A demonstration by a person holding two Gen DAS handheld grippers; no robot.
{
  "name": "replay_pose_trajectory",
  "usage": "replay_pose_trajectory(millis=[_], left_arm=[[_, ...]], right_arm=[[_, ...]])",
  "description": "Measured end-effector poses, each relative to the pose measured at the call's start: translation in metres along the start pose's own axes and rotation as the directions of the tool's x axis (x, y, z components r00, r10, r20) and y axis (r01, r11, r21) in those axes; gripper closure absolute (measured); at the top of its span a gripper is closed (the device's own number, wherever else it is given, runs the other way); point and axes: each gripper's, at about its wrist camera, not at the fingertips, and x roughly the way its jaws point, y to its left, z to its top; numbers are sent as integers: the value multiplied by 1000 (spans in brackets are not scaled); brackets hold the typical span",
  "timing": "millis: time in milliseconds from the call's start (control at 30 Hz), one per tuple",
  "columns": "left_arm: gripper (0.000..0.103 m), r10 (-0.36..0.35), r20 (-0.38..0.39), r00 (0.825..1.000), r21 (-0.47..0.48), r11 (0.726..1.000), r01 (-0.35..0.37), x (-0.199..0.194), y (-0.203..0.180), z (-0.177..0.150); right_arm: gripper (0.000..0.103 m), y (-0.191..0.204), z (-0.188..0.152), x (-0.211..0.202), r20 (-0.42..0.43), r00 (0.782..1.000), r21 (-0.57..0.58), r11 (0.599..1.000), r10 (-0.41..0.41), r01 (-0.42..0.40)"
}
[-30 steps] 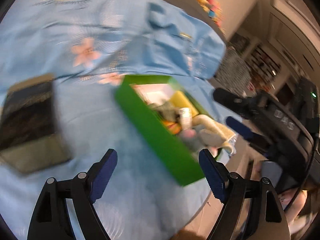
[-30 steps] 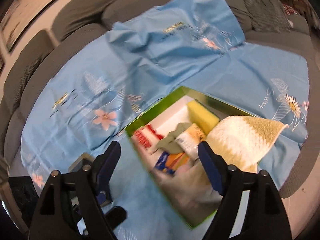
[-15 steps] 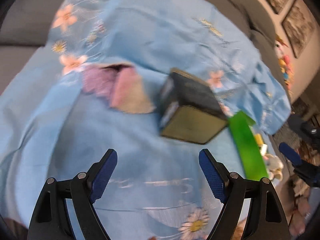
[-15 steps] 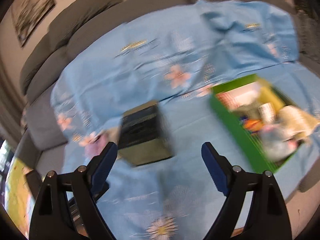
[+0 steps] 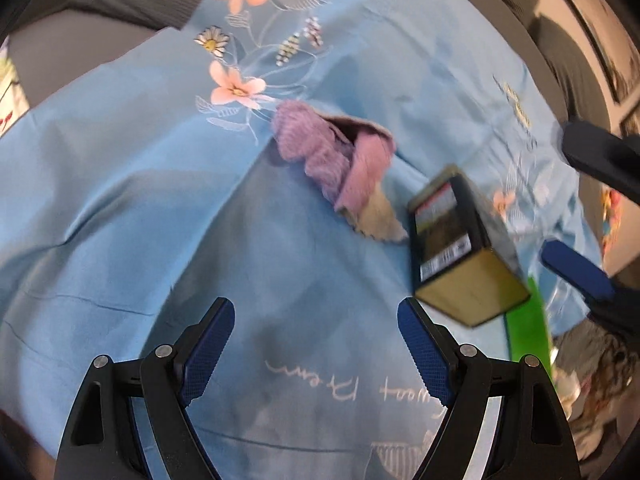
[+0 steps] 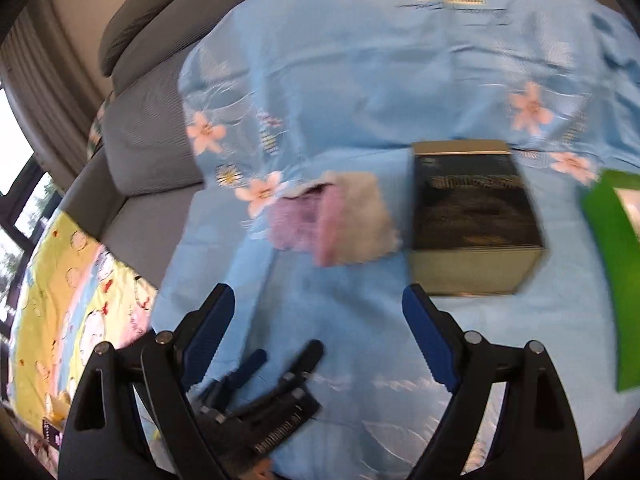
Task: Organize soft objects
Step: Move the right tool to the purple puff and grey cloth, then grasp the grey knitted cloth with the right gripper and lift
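Observation:
A heap of soft cloths [image 5: 332,160], purple knit, pink and grey, lies on the blue flowered sheet [image 5: 160,200]. My left gripper [image 5: 316,344] hangs open over bare sheet short of the heap, with nothing between its blue pads. In the right wrist view the same heap [image 6: 332,220] sits ahead and slightly left of centre. My right gripper [image 6: 320,340] is open and empty above the sheet. The left gripper [image 6: 288,354] shows low between the right one's fingers. The right gripper [image 5: 560,194] enters the left wrist view from the right edge.
A black and gold box [image 6: 472,216] stands just right of the heap, also seen as the box [image 5: 460,248]. A green box [image 6: 612,248] sits further right. Grey sofa cushions [image 6: 148,132] lie behind and left, with a yellow cartoon blanket [image 6: 60,280] at the left.
Both views have swung left from the green box of items, past the black box, to the cloth heap. Both grippers stayed open and empty and have rolled.

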Motion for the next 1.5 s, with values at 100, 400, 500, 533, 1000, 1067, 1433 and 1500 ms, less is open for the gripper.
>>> replay_pose_trajectory(millis=[100, 400, 500, 533, 1000, 1067, 1433, 1500], left_arm=[[19, 8, 25, 1000, -52, 999, -7, -1, 7, 5], [19, 24, -10, 1000, -136, 990, -25, 4, 23, 14], [19, 44, -22, 999, -124, 991, -46, 7, 22, 15], [19, 53, -23, 998, -111, 992, -55, 8, 21, 15], [19, 85, -17, 996, -56, 995, -85, 10, 17, 11], [19, 86, -17, 996, -51, 995, -86, 9, 16, 10], [19, 28, -19, 999, -75, 997, -29, -1, 17, 5], [19, 7, -22, 1000, -53, 999, -8, -4, 10, 1]], right_arm=[[22, 16, 20, 31, -43, 999, -58, 998, -21, 18], [30, 26, 59, 132, -241, 962, -83, 991, -126, 109], [25, 28, 57, 160, -290, 942, -127, 982, -170, 138], [25, 26, 56, 168, -305, 936, -131, 981, -175, 140], [92, -2, 45, 164, -336, 938, -63, 996, -82, 65], [92, 2, 44, 133, -283, 959, -60, 998, -31, 15], [90, -41, -14, -68, 4, 997, -160, 984, -83, 83], [88, -56, -40, -71, -28, 980, -192, 963, -195, 187]])
